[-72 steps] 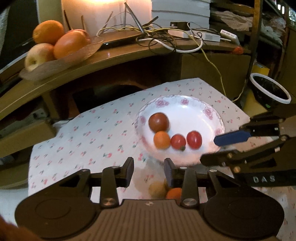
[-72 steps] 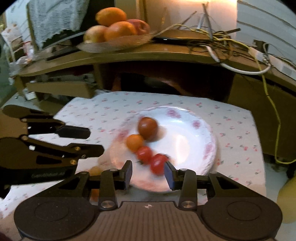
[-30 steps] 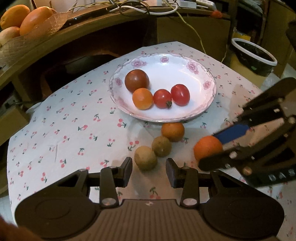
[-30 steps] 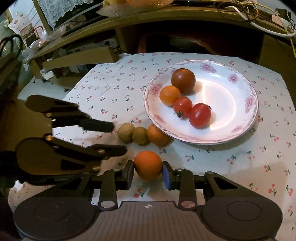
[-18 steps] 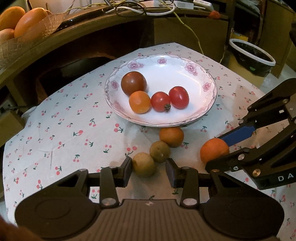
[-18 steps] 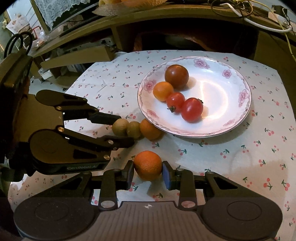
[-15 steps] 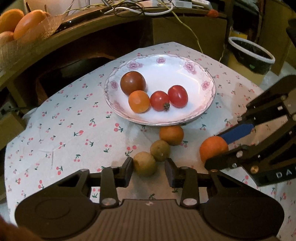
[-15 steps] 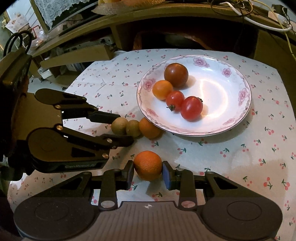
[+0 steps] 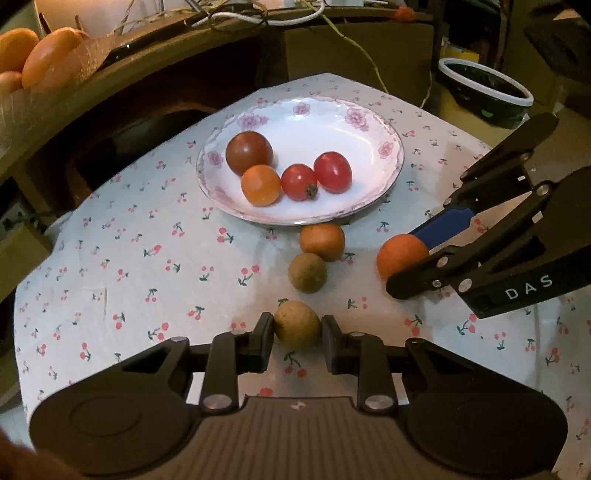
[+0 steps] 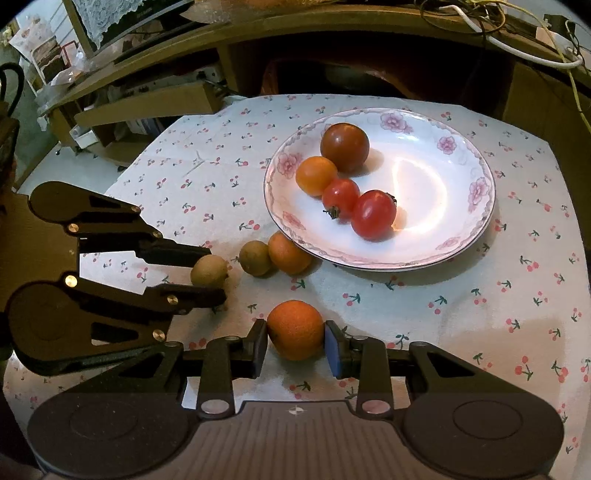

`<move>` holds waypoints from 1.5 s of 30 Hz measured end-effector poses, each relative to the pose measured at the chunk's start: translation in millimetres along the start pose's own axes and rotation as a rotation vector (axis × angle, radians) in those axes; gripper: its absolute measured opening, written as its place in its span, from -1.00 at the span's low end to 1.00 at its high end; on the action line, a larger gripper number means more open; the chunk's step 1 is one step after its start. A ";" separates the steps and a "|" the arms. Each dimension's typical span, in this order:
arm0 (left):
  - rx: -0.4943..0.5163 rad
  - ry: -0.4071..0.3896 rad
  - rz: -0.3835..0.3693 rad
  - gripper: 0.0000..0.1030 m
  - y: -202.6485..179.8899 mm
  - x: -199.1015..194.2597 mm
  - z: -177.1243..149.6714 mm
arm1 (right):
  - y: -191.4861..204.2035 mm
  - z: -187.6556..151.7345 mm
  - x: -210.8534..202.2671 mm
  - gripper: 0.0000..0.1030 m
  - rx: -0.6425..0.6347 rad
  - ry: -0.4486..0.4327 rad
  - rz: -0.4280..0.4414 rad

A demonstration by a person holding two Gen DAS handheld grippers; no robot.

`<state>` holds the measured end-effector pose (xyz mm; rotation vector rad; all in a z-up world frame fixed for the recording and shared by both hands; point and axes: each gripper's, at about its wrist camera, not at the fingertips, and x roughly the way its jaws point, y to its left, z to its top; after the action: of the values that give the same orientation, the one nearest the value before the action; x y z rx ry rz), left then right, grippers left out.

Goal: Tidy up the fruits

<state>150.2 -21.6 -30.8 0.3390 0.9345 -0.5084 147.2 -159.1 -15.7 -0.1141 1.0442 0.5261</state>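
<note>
A small brown fruit (image 9: 297, 328) lies on the cherry-print cloth between the pads of my left gripper (image 9: 297, 332), whose jaws are closing and touch both its sides. My right gripper (image 10: 295, 338) is shut on an orange (image 10: 295, 334) resting on the cloth. A second brown fruit (image 9: 307, 273) and a smaller orange (image 9: 322, 242) lie side by side by the near rim of the flowered plate (image 9: 391, 147). The plate holds a dark tomato (image 9: 249, 152), an orange tomato (image 9: 260, 184) and two red tomatoes (image 9: 298, 182).
A curved wooden desk (image 9: 147, 48) rises behind the table, with a dish of large fruit (image 9: 44, 55) at its left and cables (image 9: 258, 11) on top. A dark bin with a white rim (image 9: 484, 92) stands on the floor at the right.
My left gripper slid forward around the near brown fruit and its jaws narrowed onto it. That fruit now lies apart from the other brown one. The right gripper kept still on the orange.
</note>
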 end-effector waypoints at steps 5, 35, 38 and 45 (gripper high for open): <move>0.010 0.000 0.010 -0.33 -1.9 1.6 -0.9 | 0.9 -0.3 2.5 -0.34 -0.001 0.002 -0.001; -0.035 0.015 0.023 -0.35 -6.3 4.5 4.9 | 2.8 1.6 4.0 -0.35 -0.001 0.000 -0.015; -0.041 0.014 0.021 -0.35 -4.9 4.6 5.1 | 4.2 2.1 4.3 -0.34 -0.007 0.000 -0.020; -0.025 -0.002 0.029 -0.36 -8.2 0.4 7.8 | 5.9 3.4 4.4 -0.37 -0.016 0.005 -0.028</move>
<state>151.1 -32.3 -27.3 0.3286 0.9321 -0.4702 148.9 -151.3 -16.7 -0.1443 1.0423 0.5087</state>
